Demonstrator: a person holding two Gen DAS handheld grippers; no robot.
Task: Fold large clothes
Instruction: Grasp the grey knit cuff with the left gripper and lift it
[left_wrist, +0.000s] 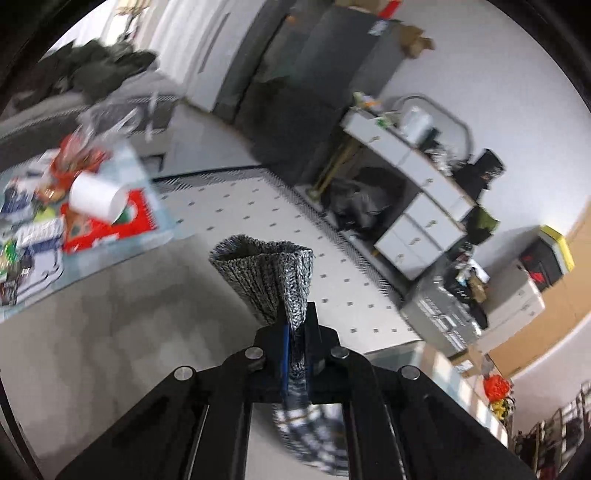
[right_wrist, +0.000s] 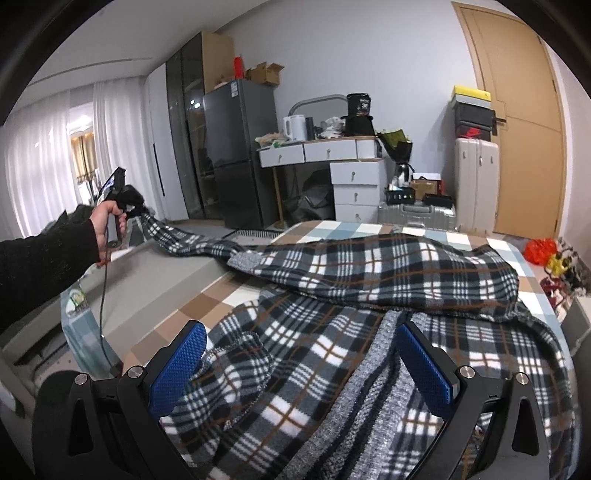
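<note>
L gripper (left_wrist: 295, 328) clamped on grey knit cuff (left_wrist: 266, 273) of plaid jacket (right_wrist: 388, 269), sleeve pulled out off the bed (right_wrist: 192, 295) edge; rest of garment lies rumpled on bed. R gripper (right_wrist: 303, 365) jaws wide, hovering over grey knit hem (right_wrist: 369, 387), holding nothing. Risk: cuff bite looks thin, could slip w/ more pull; one-sided tug may drag the body off-square.

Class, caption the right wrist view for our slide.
Open right tool over a plaid garment on the bed; left tool lifts its sleeve.
</note>
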